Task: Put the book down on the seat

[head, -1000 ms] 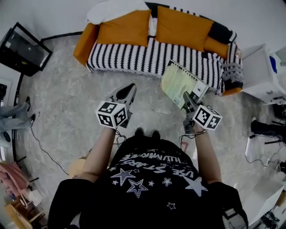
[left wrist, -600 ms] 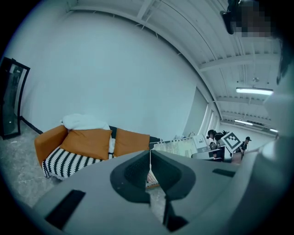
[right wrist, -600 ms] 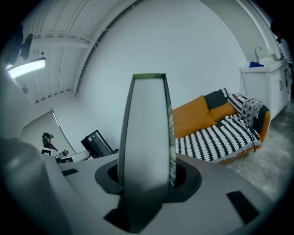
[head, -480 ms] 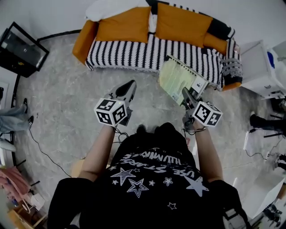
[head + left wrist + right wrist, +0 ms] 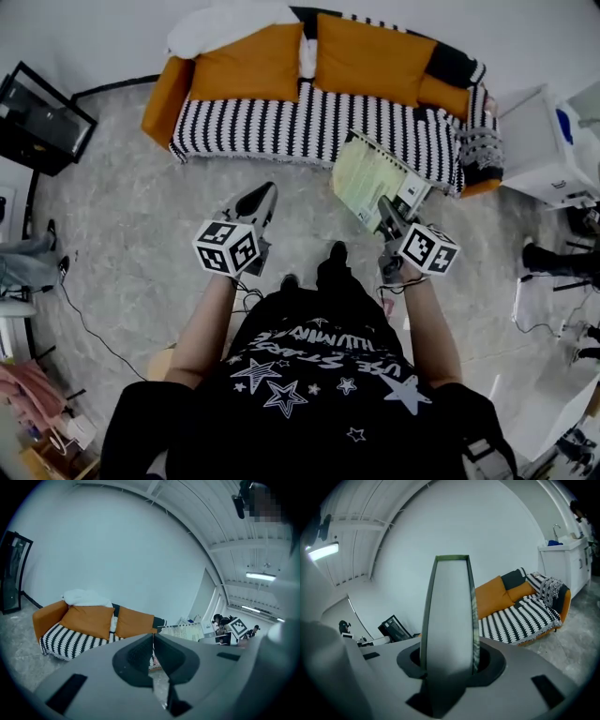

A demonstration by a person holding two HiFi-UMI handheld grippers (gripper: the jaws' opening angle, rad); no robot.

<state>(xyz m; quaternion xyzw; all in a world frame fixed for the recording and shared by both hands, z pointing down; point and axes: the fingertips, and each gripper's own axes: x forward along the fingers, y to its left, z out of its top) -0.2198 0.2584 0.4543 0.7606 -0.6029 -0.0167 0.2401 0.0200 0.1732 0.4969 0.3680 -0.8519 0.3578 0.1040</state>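
Note:
My right gripper (image 5: 385, 212) is shut on a pale green book (image 5: 375, 176), holding it in the air above the floor just short of the sofa's right end. In the right gripper view the book (image 5: 449, 616) stands edge-on between the jaws. The sofa seat (image 5: 309, 122) has a black-and-white striped cover and orange cushions (image 5: 371, 54); it also shows in the left gripper view as the seat (image 5: 75, 639). My left gripper (image 5: 261, 201) is shut with nothing in it, pointing towards the sofa from the left of the book.
A white blanket (image 5: 225, 21) lies on the sofa back. A black-framed panel (image 5: 33, 114) leans at the left wall. A white cabinet (image 5: 548, 150) stands right of the sofa. Cables (image 5: 80, 314) trail over the grey floor. The person's shoes (image 5: 328, 258) are under the grippers.
The sofa has come slightly nearer in the head view as the person steps forward; one foot has swung ahead. Both grippers keep their pose, the book still held.

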